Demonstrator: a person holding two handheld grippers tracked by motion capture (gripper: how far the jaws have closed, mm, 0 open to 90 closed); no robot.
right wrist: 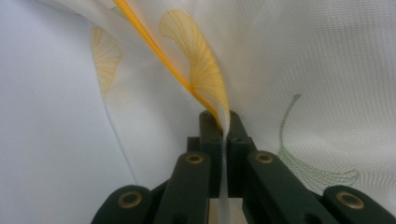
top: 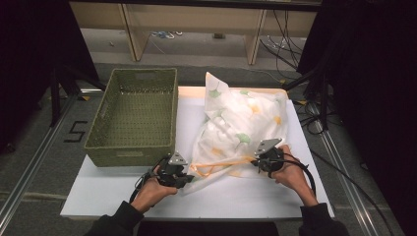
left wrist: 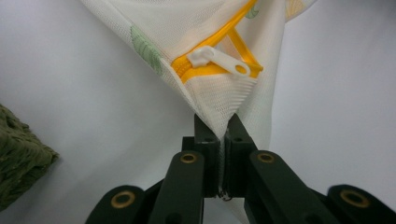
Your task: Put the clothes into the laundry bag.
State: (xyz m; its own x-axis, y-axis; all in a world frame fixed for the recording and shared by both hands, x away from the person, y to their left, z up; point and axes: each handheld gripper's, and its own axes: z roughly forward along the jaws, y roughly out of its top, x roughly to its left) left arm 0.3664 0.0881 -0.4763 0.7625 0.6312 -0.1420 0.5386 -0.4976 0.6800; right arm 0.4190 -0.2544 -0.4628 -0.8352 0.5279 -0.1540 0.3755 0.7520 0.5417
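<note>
High view: mesh laundry bag (top: 241,130) lies on the white table (top: 275,201), just right of the green basket (top: 134,115); your left gripper (top: 183,178) and right gripper (top: 259,162) sit at its near edge, either end of the orange zipper (top: 221,164). Left gripper view: jaws clamped tight on the bag's corner, white zipper pull (left wrist: 219,59) just beyond. Keep that corner taut so the slider runs clean. Right gripper view: jaws pinched on mesh beside the zipper tape (right wrist: 159,53). Pull outward evenly, don't twist, or the mesh may snag.
</note>
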